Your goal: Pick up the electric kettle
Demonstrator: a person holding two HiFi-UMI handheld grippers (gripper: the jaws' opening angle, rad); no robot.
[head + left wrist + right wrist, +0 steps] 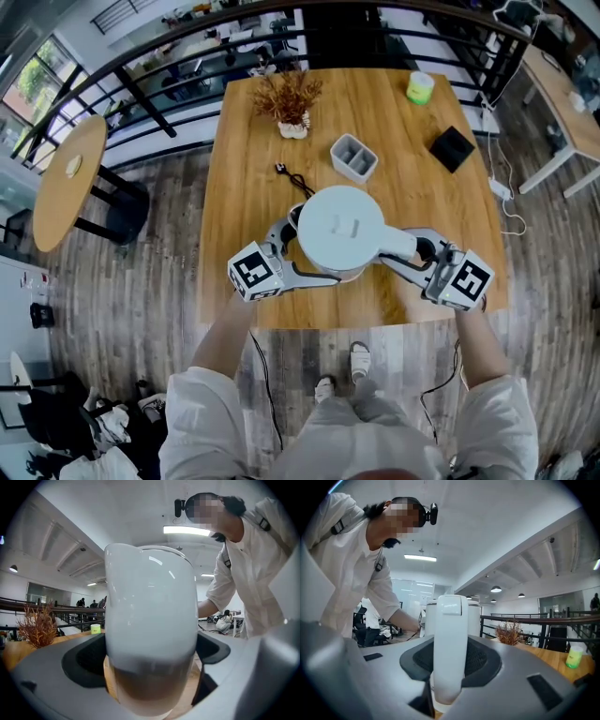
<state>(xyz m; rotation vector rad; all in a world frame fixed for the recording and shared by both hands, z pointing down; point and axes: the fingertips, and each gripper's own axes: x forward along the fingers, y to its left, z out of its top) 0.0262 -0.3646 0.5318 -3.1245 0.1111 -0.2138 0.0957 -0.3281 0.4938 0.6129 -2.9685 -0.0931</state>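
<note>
Kettle (339,230) looks rigid, smooth, slippery (heavy if filled): left tongs (300,250) clamp its body (150,597), right tongs (417,253) its handle (450,644).

Person: white short-sleeved shirt (211,412), dark strap (262,523) over shoulder, pale trousers (375,436), white shoes (360,360). Black camera (432,513) on head. Left gripper (314,246), right gripper (408,251): grey shells, black ribbed pads (483,659) inside jaws, white marker cube (255,272) with black squares, thin black cable (264,375) below.
</note>
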